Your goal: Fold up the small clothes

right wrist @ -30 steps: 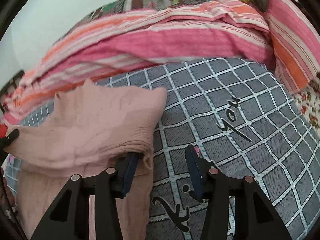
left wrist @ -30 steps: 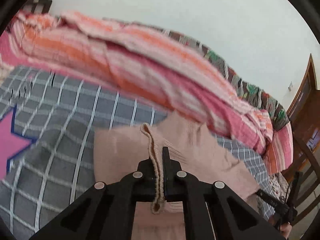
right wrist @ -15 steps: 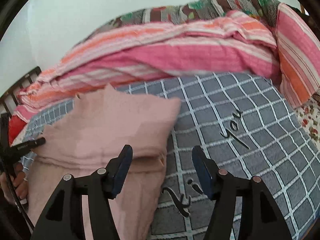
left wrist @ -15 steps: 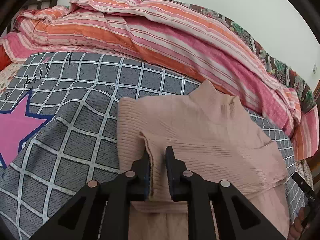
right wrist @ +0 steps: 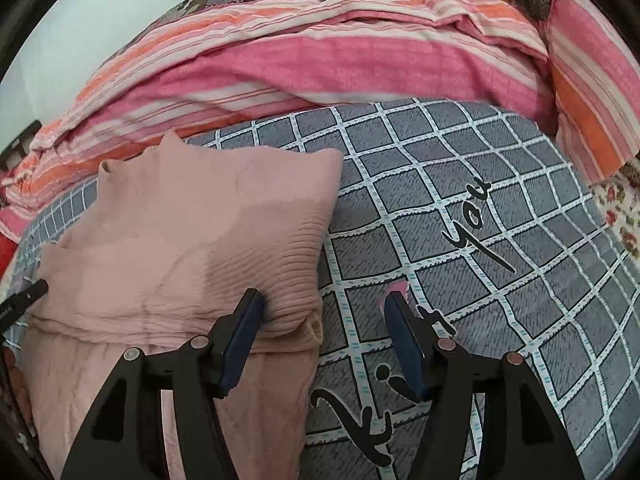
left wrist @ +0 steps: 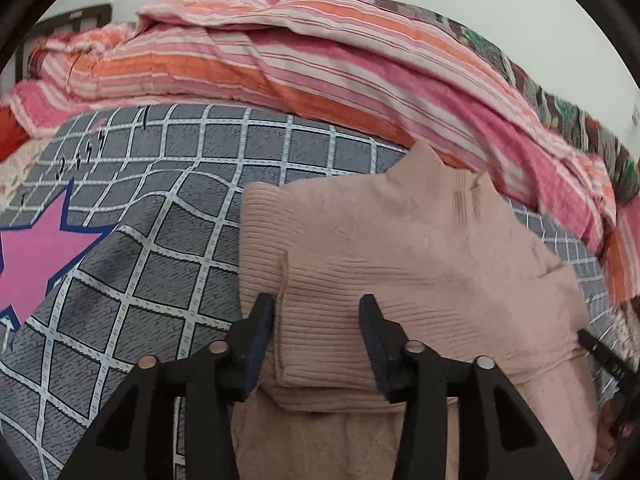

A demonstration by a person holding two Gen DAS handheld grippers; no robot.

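I see a pink ribbed-knit sweater (left wrist: 420,264) lying folded on the bed, on a grey sheet (left wrist: 168,240) printed with a white grid. Its upper half is doubled over the lower part, and the fine ribs show clearly along the folded edges. The high neck points to the far side, towards a rumpled striped quilt (left wrist: 300,68) in pink, orange and white.

My left gripper (left wrist: 316,328) has its jaws spread wide and holding nothing; they straddle the near left corner of the fold, the left finger just beside the sweater's edge. My right gripper (right wrist: 322,320) is likewise wide open and empty, its left finger against the sweater's near right corner (right wrist: 288,304), its right finger over bare sheet.

Black script on the sheet reads "you" (right wrist: 472,216); a nearer word beginning with "K" (right wrist: 360,420) is partly covered by the gripper. A pink star (left wrist: 36,264) outlined in blue is cut off at the left edge. The sweater's lower part runs out of frame between the gripper arms.
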